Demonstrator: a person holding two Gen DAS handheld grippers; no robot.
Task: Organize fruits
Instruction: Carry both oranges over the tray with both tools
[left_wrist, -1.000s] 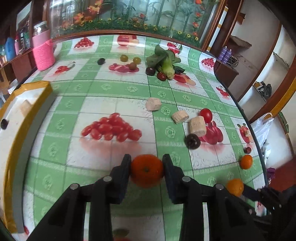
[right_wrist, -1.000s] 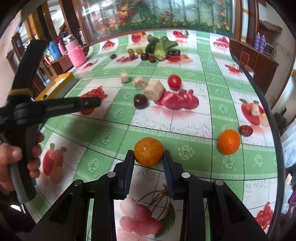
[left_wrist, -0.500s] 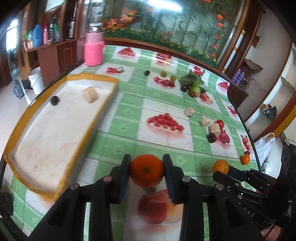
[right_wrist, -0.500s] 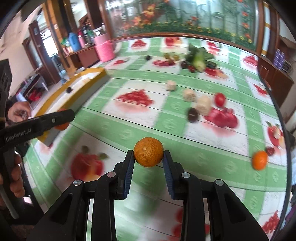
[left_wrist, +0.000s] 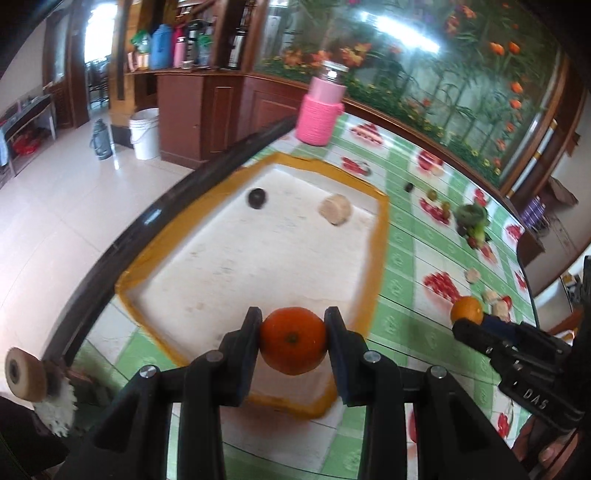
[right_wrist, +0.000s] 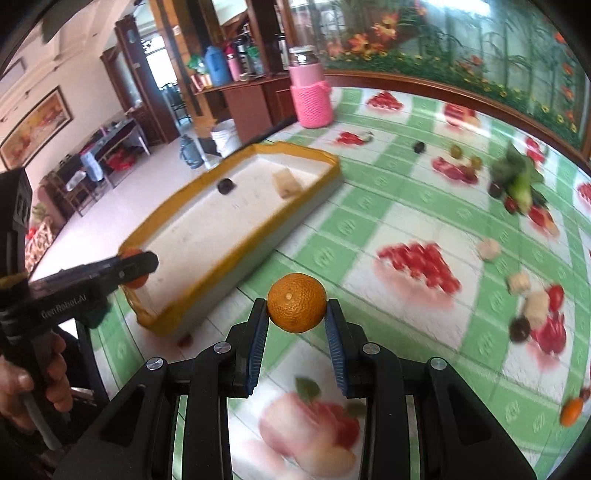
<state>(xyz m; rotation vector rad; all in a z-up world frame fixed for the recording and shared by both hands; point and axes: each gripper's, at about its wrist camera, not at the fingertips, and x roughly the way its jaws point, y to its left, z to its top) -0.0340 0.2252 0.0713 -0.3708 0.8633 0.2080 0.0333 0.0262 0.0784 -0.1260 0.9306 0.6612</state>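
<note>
My left gripper (left_wrist: 293, 339) is shut on an orange tangerine (left_wrist: 293, 339) and holds it above the near end of the white tray with a yellow rim (left_wrist: 376, 266). The tray holds a dark fruit (left_wrist: 256, 198) and a beige chunk (left_wrist: 335, 209). My right gripper (right_wrist: 296, 314) is shut on a second tangerine (right_wrist: 296, 307), above the tablecloth to the right of the tray (right_wrist: 236, 258). In the right wrist view the left gripper (right_wrist: 136, 267) hangs over the tray's near corner.
Loose on the green checked tablecloth: a third tangerine (right_wrist: 571, 411), a dark fruit (right_wrist: 520, 329), a red tomato (right_wrist: 555, 295), beige chunks (right_wrist: 536, 305), greens (right_wrist: 517, 181). A pink jar (right_wrist: 309, 96) stands at the back. The table edge (left_wrist: 155, 218) runs left of the tray.
Both grippers have swung left toward the tray, each still holding its tangerine. The left gripper has come over the tray's near end.
</note>
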